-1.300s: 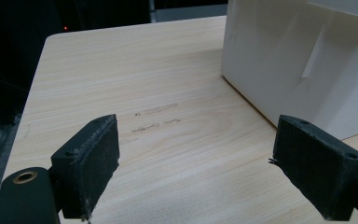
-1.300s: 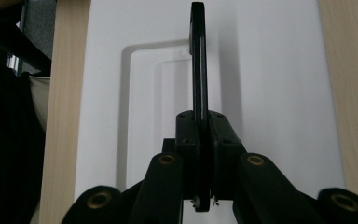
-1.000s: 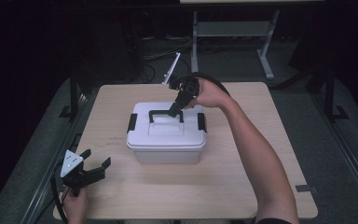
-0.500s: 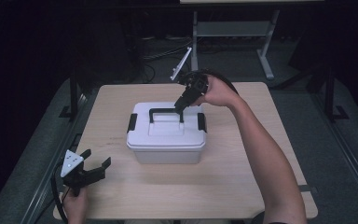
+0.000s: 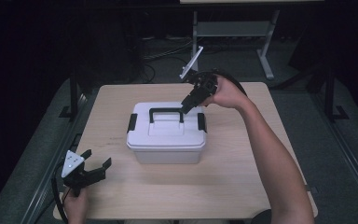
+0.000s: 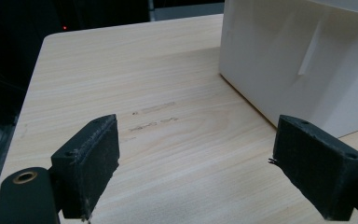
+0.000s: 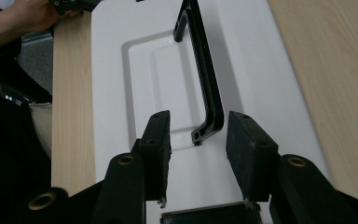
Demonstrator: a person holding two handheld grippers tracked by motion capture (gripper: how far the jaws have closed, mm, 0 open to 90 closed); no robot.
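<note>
A white lidded box (image 5: pixel 167 140) stands mid-table with a black handle (image 5: pixel 166 112) raised upright and a black latch (image 5: pixel 201 122) at each end. My right gripper (image 5: pixel 186 105) hovers over the handle's right end. Its jaws have just been opening. In the right gripper view the handle's end (image 7: pixel 205 126) stands between the pads (image 7: pixel 154 140) without touching them. My left gripper (image 5: pixel 93 170) rests open at the table's front left corner, over bare wood, with the box wall (image 6: pixel 298 60) ahead of it to the right.
The wooden table (image 5: pixel 242 186) has free surface in front of the box and to both sides. Behind it stand a metal-legged frame (image 5: pixel 233 28) and cables on the dark floor. Rails run along both sides of the table.
The right gripper has let go of the handle, opened its jaws, and shifted right and slightly up toward the handle's end. The left gripper has stayed put.
</note>
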